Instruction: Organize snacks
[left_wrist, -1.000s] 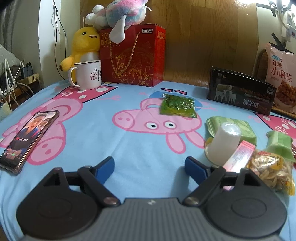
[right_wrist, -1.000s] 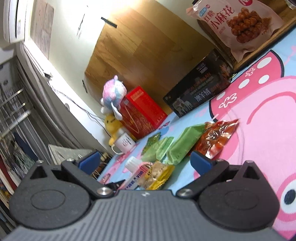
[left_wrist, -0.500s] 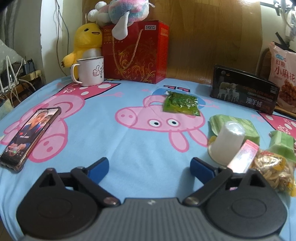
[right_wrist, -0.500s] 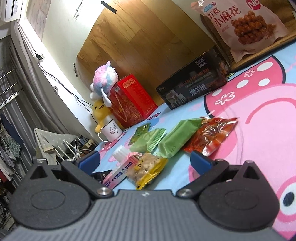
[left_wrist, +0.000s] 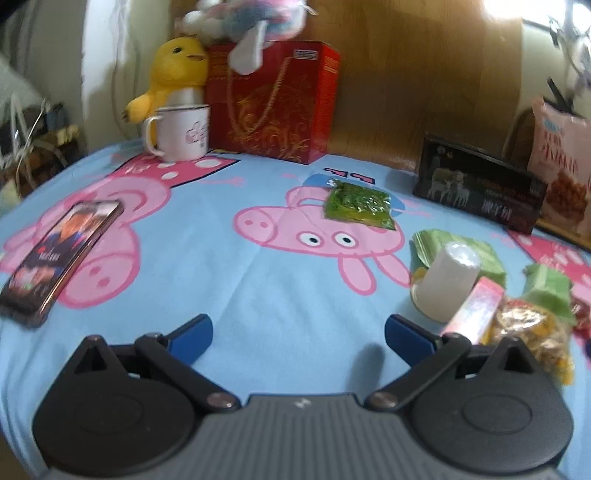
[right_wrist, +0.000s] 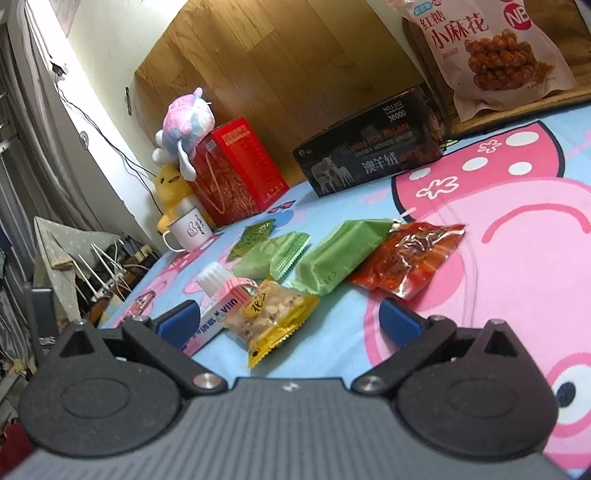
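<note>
Left hand-held gripper (left_wrist: 298, 330) jaws opening over bare sheet (left_wrist: 258, 273); right hand-held gripper (right_wrist: 290, 319) apart, nothing held. Snacks (right_wrist: 332, 258) cluster right; phone (left_wrist: 61, 254) near left edge.

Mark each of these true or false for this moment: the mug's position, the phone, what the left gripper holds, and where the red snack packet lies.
1. The white mug stands upright in front of the yellow plush duck. True.
2. The phone lies face down. False: its screen faces up and is lit.
3. The left gripper grips the dark green packet. False: its jaws are opening with nothing between them; the packet lies farther off on the sheet.
4. The red packet lies beside a light green packet. True.
5. The black box rests on the red gift bag. False: it sits on the sheet, apart.
</note>
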